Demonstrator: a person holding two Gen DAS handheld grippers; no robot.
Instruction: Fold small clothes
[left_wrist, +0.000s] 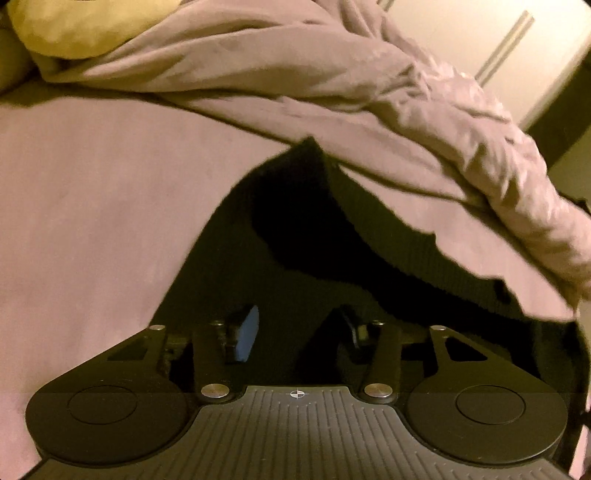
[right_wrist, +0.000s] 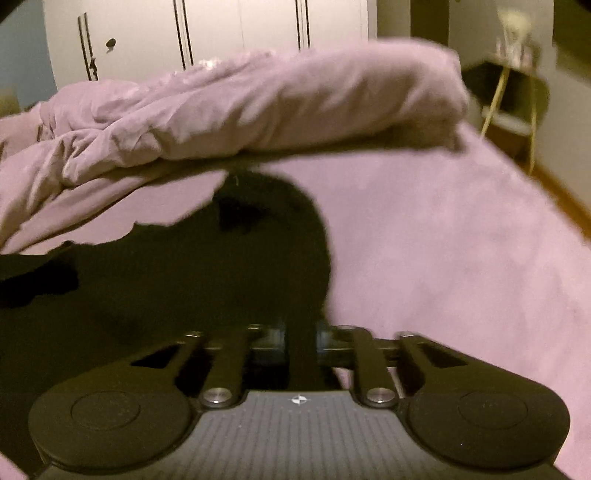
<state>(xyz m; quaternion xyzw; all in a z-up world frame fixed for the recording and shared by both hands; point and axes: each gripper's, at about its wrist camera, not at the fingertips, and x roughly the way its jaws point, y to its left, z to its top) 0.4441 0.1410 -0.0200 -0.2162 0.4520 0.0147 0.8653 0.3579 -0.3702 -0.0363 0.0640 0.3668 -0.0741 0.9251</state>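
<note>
A black garment (left_wrist: 295, 236) lies spread on the pink bed sheet (left_wrist: 92, 203). In the left wrist view my left gripper (left_wrist: 295, 332) sits low over the garment's near edge with its jaws apart; a blue pad (left_wrist: 248, 332) shows on the left finger, and nothing is between the fingers. In the right wrist view the same black garment (right_wrist: 166, 280) fills the left and middle. My right gripper (right_wrist: 301, 338) is shut on a strip of the garment's near right edge, which runs up between the fingers.
A crumpled pink duvet (left_wrist: 369, 81) lies behind the garment, also in the right wrist view (right_wrist: 258, 103). A yellow pillow (left_wrist: 81, 26) is at the far left. White wardrobe doors (right_wrist: 221, 33) stand behind the bed. A small side table (right_wrist: 509, 99) stands at the right.
</note>
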